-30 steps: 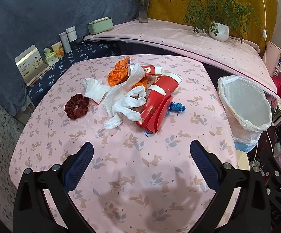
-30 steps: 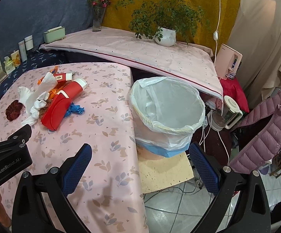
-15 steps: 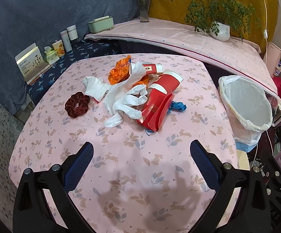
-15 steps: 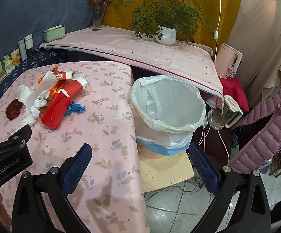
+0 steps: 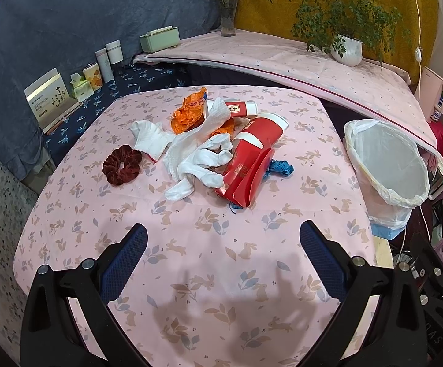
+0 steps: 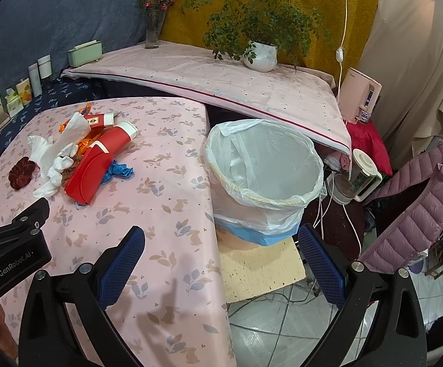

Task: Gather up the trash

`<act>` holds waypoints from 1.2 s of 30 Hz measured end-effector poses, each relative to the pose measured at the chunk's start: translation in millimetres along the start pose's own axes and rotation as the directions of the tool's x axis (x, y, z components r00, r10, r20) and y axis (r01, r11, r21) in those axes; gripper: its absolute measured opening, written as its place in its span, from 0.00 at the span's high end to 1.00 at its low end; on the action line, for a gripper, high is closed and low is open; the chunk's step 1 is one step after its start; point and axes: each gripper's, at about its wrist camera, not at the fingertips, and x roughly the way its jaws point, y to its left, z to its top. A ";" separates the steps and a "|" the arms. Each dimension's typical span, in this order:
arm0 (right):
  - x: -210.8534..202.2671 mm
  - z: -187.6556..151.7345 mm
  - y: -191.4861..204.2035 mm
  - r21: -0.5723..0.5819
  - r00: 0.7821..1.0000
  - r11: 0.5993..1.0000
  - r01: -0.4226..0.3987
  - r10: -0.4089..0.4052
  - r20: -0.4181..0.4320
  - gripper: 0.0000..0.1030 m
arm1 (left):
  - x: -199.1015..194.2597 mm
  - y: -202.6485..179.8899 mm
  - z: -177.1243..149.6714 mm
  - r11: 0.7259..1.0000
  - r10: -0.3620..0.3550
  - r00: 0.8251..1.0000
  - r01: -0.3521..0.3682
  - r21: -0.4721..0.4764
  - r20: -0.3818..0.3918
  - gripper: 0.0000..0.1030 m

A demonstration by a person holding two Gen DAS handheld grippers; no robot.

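Both the left gripper and the right gripper are hovering with fingers spread apart, holding nothing. The trash pile is lying mid-frame on the table, and the lined bin is standing just beside its right edge.

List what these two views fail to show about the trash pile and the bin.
- Bin bottom: in both views, hidden by its own rim and white liner.
- Blue wrapper: mostly under the red carton, left wrist view.
- Brown scrap beneath the white sock: too covered to identify.
- Print on the small red tube: too small to read.
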 end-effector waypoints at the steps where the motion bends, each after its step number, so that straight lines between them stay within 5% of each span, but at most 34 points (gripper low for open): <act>1: 0.0 0.4 -0.5 -0.001 1.000 1.000 0.001 -0.001 0.000 0.07 | 0.0 0.0 0.0 1.000 0.000 1.000 0.000 0.000 0.000 0.08; 36: -4.7 5.2 -6.9 0.024 1.000 1.000 0.005 -0.005 0.021 0.07 | -0.8 0.0 -0.9 1.000 -0.001 1.000 0.001 0.000 0.006 0.08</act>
